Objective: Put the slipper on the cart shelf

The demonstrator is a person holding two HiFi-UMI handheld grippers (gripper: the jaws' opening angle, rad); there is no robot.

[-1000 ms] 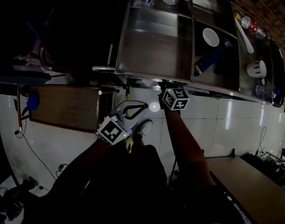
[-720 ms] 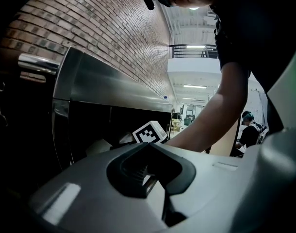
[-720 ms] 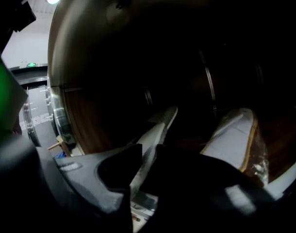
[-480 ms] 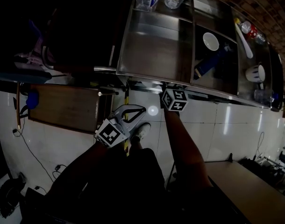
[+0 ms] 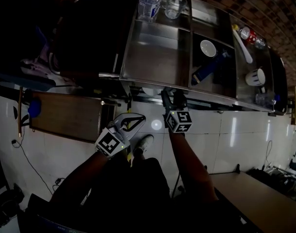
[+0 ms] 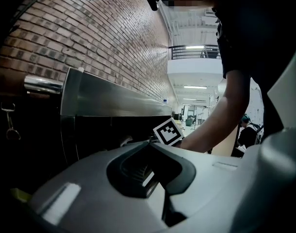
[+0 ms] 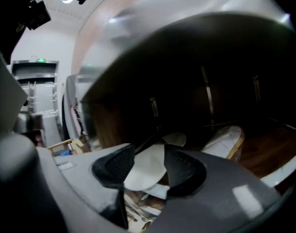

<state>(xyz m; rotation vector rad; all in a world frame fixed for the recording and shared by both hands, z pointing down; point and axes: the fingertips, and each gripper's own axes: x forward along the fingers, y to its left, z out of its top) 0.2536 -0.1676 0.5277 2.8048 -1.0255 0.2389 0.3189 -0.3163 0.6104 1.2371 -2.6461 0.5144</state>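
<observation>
In the right gripper view a white slipper (image 7: 143, 176) lies on the dark lower shelf of the cart, just beyond my right gripper (image 7: 148, 164). Its jaws have just been opening and stand apart, with the pads off the slipper. A second pale slipper (image 7: 224, 141) rests further right on the same wooden shelf (image 7: 276, 154). In the head view the right gripper (image 5: 170, 96) points at the steel cart's (image 5: 153, 84) near rim. My left gripper (image 5: 138, 118) hangs lower left over the floor, its fingertips together and empty, as also in its own view (image 6: 157, 174).
The cart top holds a water bottle (image 5: 149, 4), a glass jug (image 5: 173, 6), a white bowl (image 5: 207, 47) and a mug (image 5: 254, 76). A brown wooden board (image 5: 65, 115) lies left of the cart. A person's white shoe (image 5: 144, 143) stands on the tiled floor.
The right gripper has drawn back from the cart's edge, so its fingers now show in the head view. The left gripper has kept its place.
</observation>
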